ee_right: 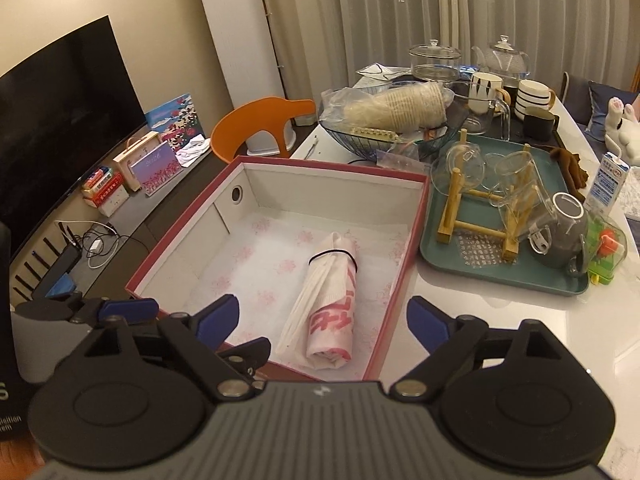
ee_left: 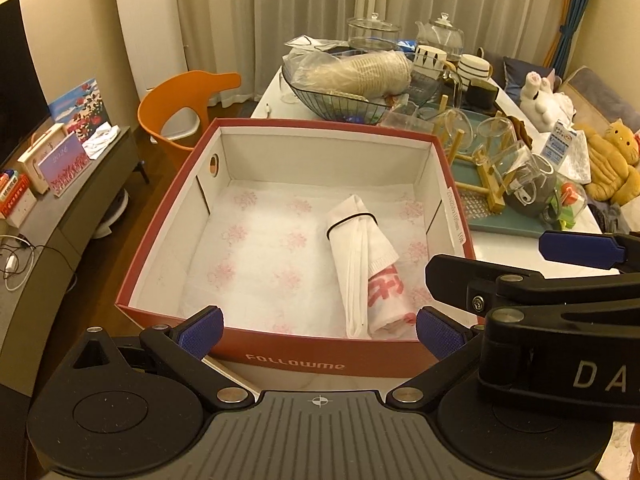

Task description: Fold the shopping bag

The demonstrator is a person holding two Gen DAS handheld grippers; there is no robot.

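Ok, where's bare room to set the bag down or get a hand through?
Inside the red cardboard box, the floral liner paper lies bare left of the rolled white shopping bag with its black band. A bare strip of white tabletop runs between box and teal tray, toward the near edge. The tray of glassware and the wire basket behind are crowded.

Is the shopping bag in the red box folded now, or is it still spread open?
Folded. The shopping bag is rolled into a compact bundle, held by a black band, lying inside the red box.
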